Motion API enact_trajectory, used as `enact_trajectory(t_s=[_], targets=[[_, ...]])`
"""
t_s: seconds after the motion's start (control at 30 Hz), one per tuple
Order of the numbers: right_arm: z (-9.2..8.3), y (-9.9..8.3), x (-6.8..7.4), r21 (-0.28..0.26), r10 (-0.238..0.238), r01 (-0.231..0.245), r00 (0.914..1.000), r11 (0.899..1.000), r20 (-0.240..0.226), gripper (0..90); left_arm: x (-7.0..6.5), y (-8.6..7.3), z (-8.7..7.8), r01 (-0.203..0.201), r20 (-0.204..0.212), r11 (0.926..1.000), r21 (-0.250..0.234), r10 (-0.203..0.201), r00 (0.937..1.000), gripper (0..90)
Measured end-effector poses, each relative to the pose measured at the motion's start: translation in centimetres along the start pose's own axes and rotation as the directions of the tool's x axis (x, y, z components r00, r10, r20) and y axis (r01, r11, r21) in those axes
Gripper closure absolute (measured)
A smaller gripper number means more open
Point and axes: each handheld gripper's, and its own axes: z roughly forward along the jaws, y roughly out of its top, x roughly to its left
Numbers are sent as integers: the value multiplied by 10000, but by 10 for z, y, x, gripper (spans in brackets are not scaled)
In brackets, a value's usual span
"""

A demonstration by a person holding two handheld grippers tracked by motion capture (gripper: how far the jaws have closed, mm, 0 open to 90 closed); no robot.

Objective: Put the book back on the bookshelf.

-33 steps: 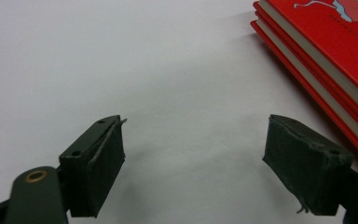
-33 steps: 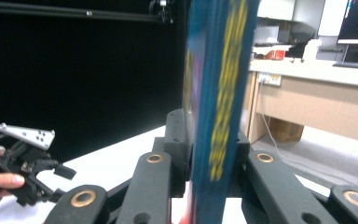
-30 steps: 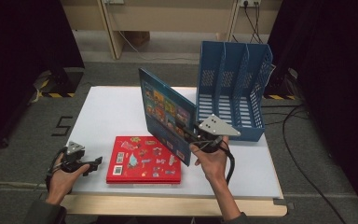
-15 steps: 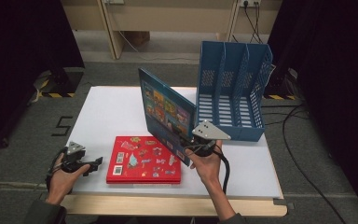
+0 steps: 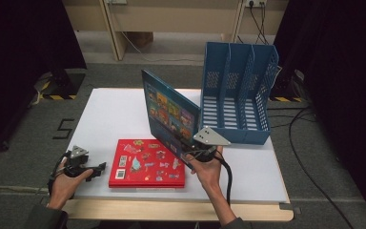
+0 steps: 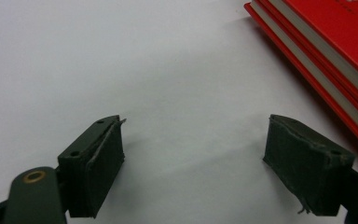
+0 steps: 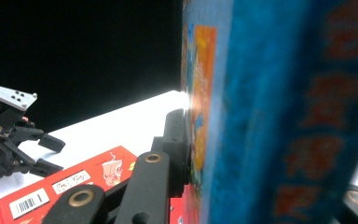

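High view: white table (image 5: 124, 114) carries the blue file rack (image 5: 238, 95) at its far right, and everything else sits on the near side of that rack. Blue book (image 5: 169, 112) stands on edge just left of the rack, tilted, not in a slot yet. Red book (image 5: 147, 162) lies flat, nearer the person than the rack and to its left. Right gripper (image 5: 190, 155) is clamped on the blue book's lower near corner; right gripper view shows the pad pressed to the cover. Versus a second ago, hand and book have dropped slightly, so the book looks lined up for the rack, not inserted. Left gripper (image 6: 193, 154) idles well left of the rack beside the red book, jaws apart, just widened, holding nothing.
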Motion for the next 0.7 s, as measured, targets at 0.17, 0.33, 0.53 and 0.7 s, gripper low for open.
enact_trajectory(t_s=[0.17,0.33,0.53,0.7], targets=[[2,-2,-1,-66,15,-15,10000,10000,1,767,0,0,0,16,20,10000,9,-16,10000,186],[5,-3,-1,-72,-20,20,10000,10000,-16,768,0,0,0,38,29,10000,12,-38,10000,186],[6,-4,-1,-6,20,-20,10000,10000,-39,771,0,0,0,43,32,10000,20,-43,10000,185],[6,-7,-2,10,100,-100,9999,9999,-93,771,0,0,0,59,41,10000,-9,-59,10000,185]])
